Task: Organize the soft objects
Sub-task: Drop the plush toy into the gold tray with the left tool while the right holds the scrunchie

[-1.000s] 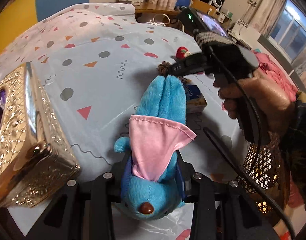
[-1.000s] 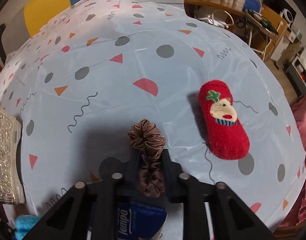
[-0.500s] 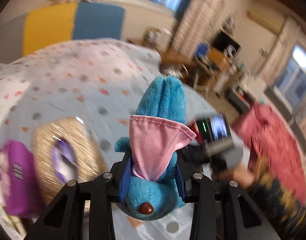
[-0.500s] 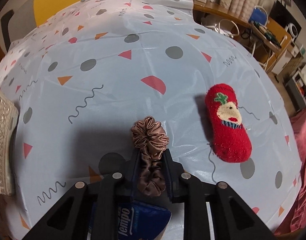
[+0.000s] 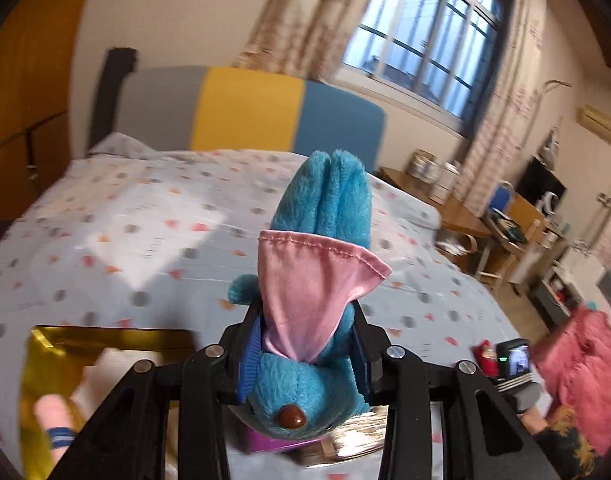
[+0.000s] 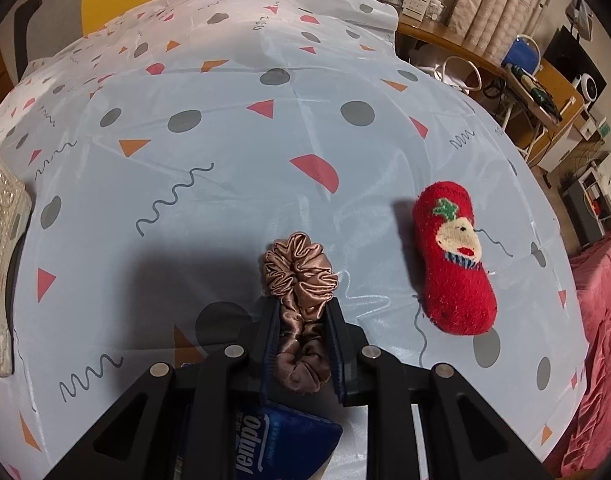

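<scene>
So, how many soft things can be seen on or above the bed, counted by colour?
Blue: 1, the plush toy held in the left gripper
Brown: 1, the scrunchie held in the right gripper
Red: 1, the fuzzy sock lying on the bed cover
Total: 3

A bed with a pale geometric-print cover occupies the room. Its headboard has grey, yellow and blue panels. A barred window with patterned curtains shows daylight. A wooden desk stands along the beige wall. A wooden wardrobe stands left.
</scene>
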`<state>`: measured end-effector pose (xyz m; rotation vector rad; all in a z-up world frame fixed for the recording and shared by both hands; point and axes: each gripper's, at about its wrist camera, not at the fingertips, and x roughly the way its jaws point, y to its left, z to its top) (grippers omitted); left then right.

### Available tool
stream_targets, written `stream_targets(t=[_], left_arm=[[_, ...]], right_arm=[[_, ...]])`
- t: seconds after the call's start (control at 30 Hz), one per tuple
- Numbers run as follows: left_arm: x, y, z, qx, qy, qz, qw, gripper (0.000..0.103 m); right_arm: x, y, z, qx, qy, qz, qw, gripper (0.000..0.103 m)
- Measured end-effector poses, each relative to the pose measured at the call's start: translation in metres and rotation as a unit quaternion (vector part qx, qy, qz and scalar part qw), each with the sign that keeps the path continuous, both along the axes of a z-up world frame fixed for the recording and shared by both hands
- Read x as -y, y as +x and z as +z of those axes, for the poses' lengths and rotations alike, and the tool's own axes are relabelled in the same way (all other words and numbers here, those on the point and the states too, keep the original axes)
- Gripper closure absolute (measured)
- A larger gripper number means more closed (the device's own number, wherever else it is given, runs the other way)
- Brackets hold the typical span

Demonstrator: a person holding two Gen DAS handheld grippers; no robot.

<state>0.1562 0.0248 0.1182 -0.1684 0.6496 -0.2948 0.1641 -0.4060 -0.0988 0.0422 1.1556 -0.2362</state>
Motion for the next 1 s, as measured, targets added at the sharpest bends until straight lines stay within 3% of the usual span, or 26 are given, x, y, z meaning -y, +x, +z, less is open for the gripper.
stream_targets(t=[0.4, 1.0], left_arm=[[-0.079, -0.04, -0.042, -0.013, 0.029, 0.088, 0.9956, 0.062], [-0.116, -0.048, -0.122, -0.086, 0.056, 0.145, 0.984, 0.059]], right_arm=[[0.004, 0.002, -0.001, 0.001, 0.006, -0.009, 1.0, 0.08], [-0.015, -0.001, -0.003, 0.003, -0.057, 0.024, 0.998, 0.081]])
